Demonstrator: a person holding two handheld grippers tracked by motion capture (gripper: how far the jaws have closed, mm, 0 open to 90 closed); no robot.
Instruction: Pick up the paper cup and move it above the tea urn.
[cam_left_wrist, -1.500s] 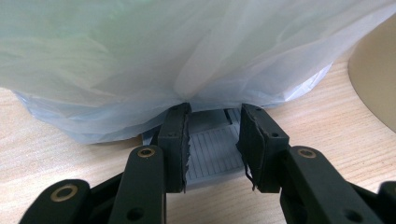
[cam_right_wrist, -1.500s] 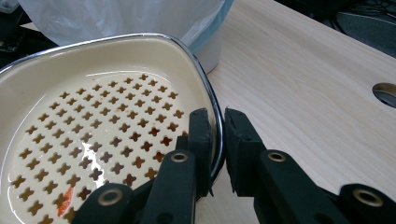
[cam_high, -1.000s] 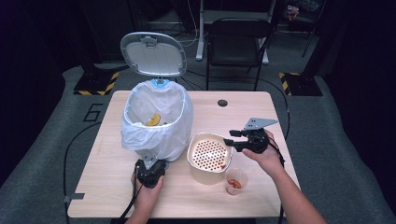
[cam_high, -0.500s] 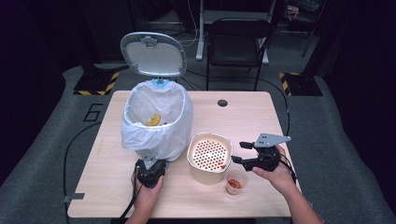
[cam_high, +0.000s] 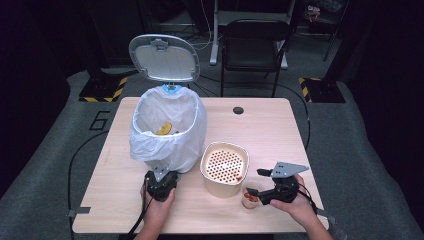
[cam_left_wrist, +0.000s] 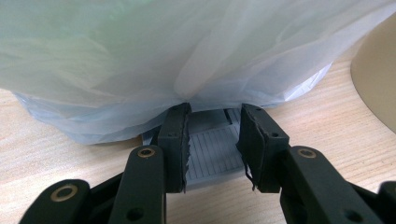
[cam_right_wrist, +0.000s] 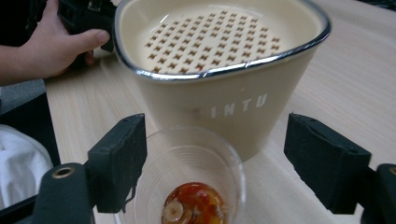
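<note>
At the left of the pale wood-grain table (cam_high: 280, 125) stands a round bin (cam_high: 167, 132) lined with a thin, milky, crinkled plastic bag (cam_left_wrist: 154, 60) that billows over its rim, with a yellow scrap (cam_high: 164, 128) lying inside; its grey oval lid (cam_high: 164, 58) stands tipped up behind it. At the foot of the bin sits a ribbed grey pedal (cam_left_wrist: 212, 151), a flat plate with fine parallel grooves. The left gripper (cam_high: 161, 179) lies at this foot, held in the person's left hand (cam_high: 156, 210); its matt black jaws, their pads frayed at the edges, are drawn in as far as they go and stand on either side of the pedal, close against its edges, with the bag's hem draped just above their tips. To the right, near the table's middle, is a cream bucket-like container (cam_right_wrist: 224, 93) with smooth rounded walls, a bright metal rim, faint raised lettering and a perforated insert of small cross-shaped holes. Just in front of it, touching or almost touching its wall, stands a clear plastic cup (cam_right_wrist: 191, 172) with ringed sides, holding orange-red glossy food scraps (cam_right_wrist: 194, 207) at its bottom. The right gripper (cam_right_wrist: 212, 163) has just been opening its jaws: they stand wide, one blocky black pad on each side of the cup, neither pressing on it.
</note>
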